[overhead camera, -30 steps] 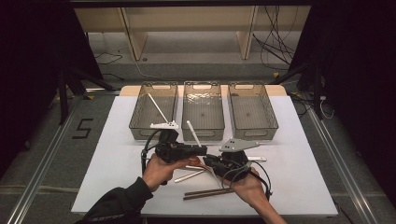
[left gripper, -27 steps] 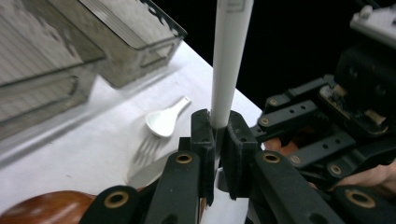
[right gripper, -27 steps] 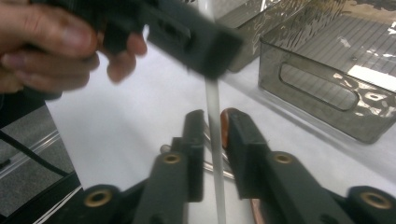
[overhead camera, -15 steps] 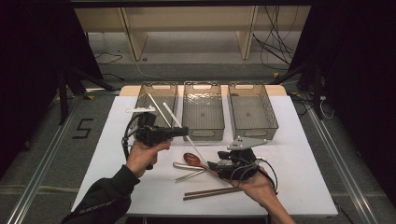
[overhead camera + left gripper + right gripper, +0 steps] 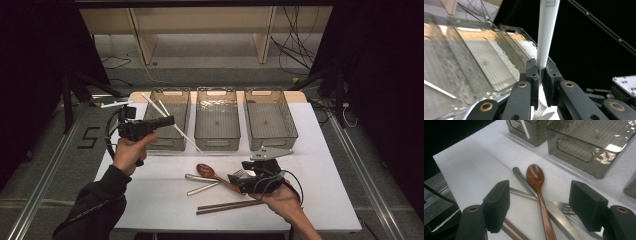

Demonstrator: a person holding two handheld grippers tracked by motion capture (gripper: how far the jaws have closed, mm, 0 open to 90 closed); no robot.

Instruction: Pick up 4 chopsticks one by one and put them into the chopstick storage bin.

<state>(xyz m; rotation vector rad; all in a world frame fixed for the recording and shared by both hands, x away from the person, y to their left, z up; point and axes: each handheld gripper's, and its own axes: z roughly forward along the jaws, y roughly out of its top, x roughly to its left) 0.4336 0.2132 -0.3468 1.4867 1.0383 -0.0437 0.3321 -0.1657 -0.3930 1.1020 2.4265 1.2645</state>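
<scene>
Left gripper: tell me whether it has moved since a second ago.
Yes. The left gripper, shut on a white utensil, went left and away, to the left bin.

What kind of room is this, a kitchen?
Probably not a kitchen: it looks like a lab or test room. A white table stands on a bare floor with loose cables, and three clear bins wait for sorting cutlery like the wooden spoon.
</scene>
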